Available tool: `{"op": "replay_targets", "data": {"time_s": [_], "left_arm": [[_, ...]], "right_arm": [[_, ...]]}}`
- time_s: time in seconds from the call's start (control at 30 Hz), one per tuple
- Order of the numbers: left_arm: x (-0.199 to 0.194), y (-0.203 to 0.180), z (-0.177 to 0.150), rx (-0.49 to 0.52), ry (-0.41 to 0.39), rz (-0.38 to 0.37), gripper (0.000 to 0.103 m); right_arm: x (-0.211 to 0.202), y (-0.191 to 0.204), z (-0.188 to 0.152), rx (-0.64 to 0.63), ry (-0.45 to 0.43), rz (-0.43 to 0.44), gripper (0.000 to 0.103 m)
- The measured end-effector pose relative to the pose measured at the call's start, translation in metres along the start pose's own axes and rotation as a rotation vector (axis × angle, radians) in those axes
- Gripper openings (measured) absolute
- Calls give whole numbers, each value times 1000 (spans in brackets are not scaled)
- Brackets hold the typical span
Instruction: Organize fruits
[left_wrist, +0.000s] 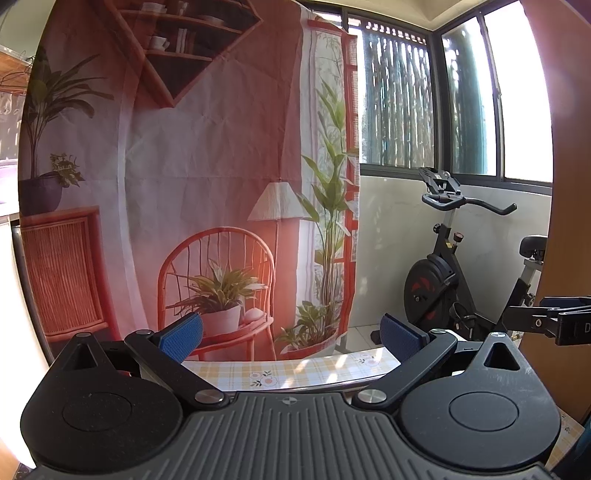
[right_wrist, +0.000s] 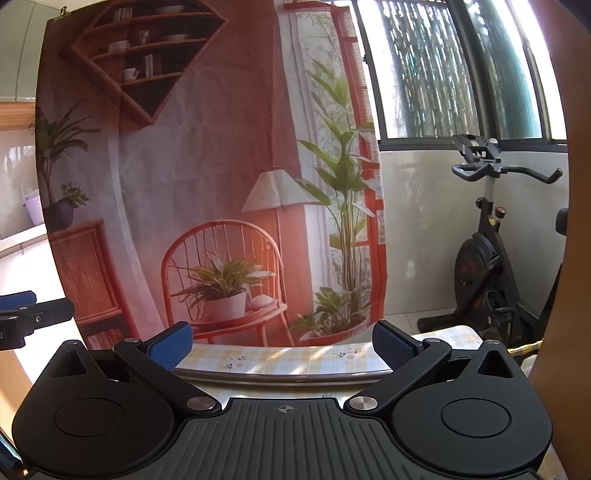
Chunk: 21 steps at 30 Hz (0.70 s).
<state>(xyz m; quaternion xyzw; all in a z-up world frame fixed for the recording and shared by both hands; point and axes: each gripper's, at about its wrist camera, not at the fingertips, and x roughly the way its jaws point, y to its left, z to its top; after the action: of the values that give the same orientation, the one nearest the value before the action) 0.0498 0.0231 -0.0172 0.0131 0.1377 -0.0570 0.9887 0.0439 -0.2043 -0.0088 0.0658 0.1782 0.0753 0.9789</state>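
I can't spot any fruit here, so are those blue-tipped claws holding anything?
Nothing is held. The left gripper and right gripper are both open, with only the checked tablecloth showing between them.

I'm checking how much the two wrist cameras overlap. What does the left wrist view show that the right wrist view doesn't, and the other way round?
Only the left wrist view shows the exercise bike's saddle and the right gripper entering from its right edge. Only the right wrist view shows a lilac tub on a counter at far left, and the left gripper at its left edge. Both share the printed backdrop, the window, the exercise bike, the checked tablecloth, and open jaws holding nothing. No fruit appears in either.
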Motion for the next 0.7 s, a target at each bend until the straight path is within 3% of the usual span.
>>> {"op": "replay_targets", "data": {"time_s": [0.7], "left_arm": [[-1, 3, -1, 8, -8, 4, 103]], "right_arm": [[0, 1, -1, 4, -3, -4, 103]]}}
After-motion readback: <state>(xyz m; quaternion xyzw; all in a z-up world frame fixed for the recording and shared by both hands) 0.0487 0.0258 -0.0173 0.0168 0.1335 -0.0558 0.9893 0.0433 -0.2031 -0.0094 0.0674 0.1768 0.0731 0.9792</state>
